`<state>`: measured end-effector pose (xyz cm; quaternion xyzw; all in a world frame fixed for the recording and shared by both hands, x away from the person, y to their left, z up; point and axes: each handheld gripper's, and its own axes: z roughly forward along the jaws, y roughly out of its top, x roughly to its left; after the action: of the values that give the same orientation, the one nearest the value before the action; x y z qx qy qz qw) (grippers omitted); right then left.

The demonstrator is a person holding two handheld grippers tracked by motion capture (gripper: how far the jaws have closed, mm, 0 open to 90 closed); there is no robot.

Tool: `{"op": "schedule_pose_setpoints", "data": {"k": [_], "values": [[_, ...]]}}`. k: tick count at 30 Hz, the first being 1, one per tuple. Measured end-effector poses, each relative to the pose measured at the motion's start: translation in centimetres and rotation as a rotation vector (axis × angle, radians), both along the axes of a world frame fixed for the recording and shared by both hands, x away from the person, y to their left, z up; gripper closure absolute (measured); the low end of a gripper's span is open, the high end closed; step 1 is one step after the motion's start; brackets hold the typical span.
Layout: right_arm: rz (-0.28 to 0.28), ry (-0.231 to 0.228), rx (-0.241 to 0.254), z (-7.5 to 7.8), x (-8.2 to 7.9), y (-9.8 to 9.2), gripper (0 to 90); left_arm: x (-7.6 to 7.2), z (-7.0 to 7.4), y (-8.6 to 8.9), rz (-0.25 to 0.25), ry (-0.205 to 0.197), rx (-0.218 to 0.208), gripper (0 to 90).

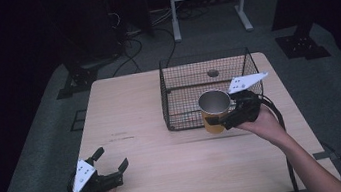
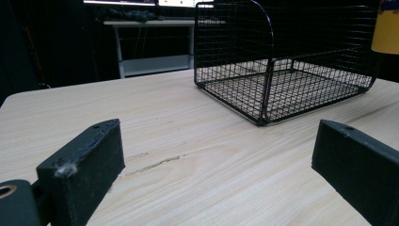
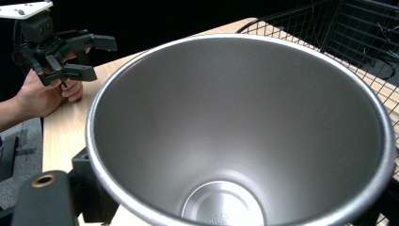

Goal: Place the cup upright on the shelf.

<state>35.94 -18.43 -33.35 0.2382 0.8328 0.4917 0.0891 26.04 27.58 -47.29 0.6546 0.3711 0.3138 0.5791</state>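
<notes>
The right claw, forearm angled in from the lower right, pinches a yellow cup with a steel interior upright at the black wire basket's front edge, while the left claw rests spread near the pale wooden surface's front-left corner.

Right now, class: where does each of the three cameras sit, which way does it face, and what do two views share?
High view: above the near edge, facing forward and down on table; both forearms, left gripper, right gripper holding cup.
Left gripper view: low between open jaws, facing basket.
Right gripper view: looks down into the cup.
Shared: basket and cup.
</notes>
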Motion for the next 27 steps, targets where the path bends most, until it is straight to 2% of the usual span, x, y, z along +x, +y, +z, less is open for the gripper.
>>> {"op": "schedule_pose_setpoints", "data": {"k": [8,27], "values": [[0.004,0.016,0.015,0.8,1.6,0.0,13.5,0.0,0.0,0.0,-0.001,0.0,-0.001,2.2],[-0.01,0.025,-0.012,2.5,6.2,0.8,13.3,0.0,0.0,0.1,-0.005,-0.001,-0.006,2.2]]}}
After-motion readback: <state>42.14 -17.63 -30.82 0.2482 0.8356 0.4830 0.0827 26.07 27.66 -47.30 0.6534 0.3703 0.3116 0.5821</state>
